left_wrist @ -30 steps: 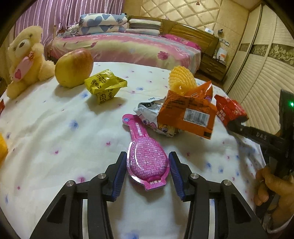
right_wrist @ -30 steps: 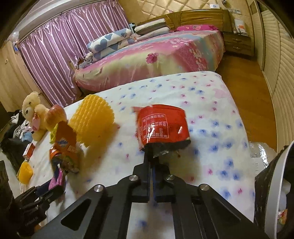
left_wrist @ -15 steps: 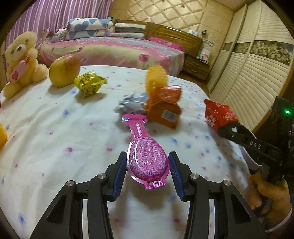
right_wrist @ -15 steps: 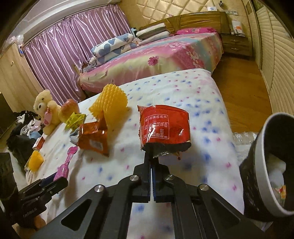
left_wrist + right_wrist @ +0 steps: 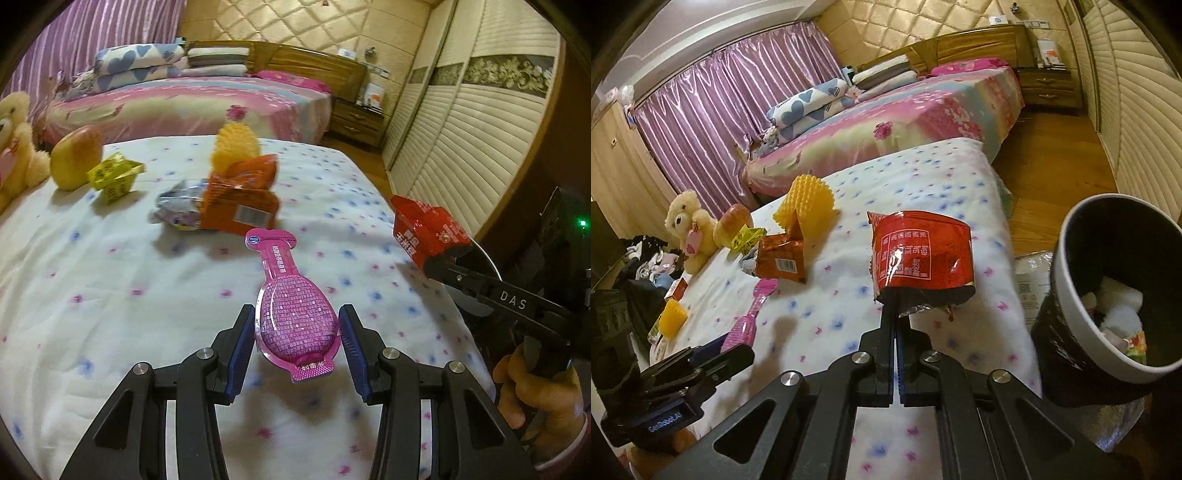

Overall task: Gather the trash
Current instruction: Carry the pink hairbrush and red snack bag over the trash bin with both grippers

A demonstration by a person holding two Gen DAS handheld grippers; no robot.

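Hiding bin (image 5: 1067, 258) bottom: black liner, rim cut off rt.

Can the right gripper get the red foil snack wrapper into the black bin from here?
Probably yes: the right gripper grips the red foil snack wrapper, and the black bin gapes open beside it, nothing between.

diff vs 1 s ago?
Both grippers have carried their loads away from the trash pile toward the bin, now fully in the right view. No change in grip: left gripper holds the pink packet, right gripper the red wrapper.
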